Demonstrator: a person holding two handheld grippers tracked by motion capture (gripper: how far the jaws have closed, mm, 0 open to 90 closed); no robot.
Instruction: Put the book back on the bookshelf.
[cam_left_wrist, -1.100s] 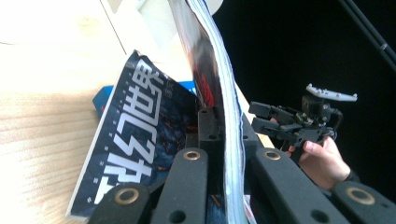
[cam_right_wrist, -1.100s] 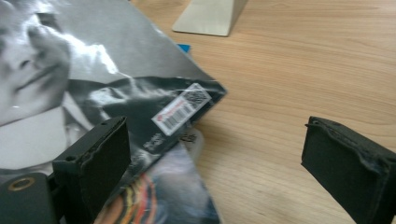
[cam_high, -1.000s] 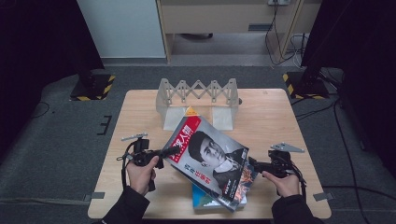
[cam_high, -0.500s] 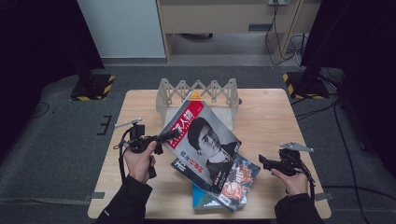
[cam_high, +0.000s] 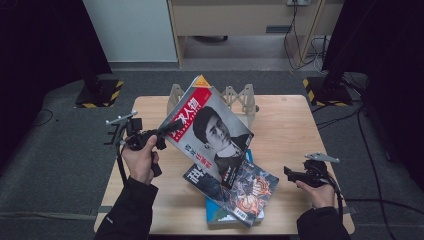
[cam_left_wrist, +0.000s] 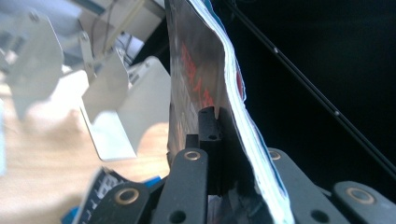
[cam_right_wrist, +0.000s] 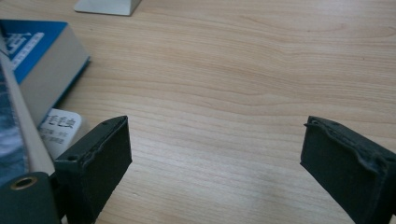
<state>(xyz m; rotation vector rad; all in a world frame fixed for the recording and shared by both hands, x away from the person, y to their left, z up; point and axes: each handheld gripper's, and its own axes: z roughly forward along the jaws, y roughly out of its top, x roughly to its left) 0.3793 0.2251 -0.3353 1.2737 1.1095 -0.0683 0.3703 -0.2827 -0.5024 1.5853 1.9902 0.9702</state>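
Worktop (cam_high: 285, 115): pale wood. Rack (cam_high: 239, 97) at 12 o'clock. Magazine (cam_high: 210, 131): lifted, tilted; long axis running 11 to 5 o'clock; left edge clenched in left tool (cam_high: 162, 131), which sits at its 9 o'clock. Stack (cam_high: 240, 192) beneath. Right tool (cam_high: 290, 173): released, empty, at 4 o'clock; left hand nearer.

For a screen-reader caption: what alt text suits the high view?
A person's left gripper lifts a magazine by its edge, tilted above other magazines on a wooden table. The right gripper is open, empty, beside the stack.
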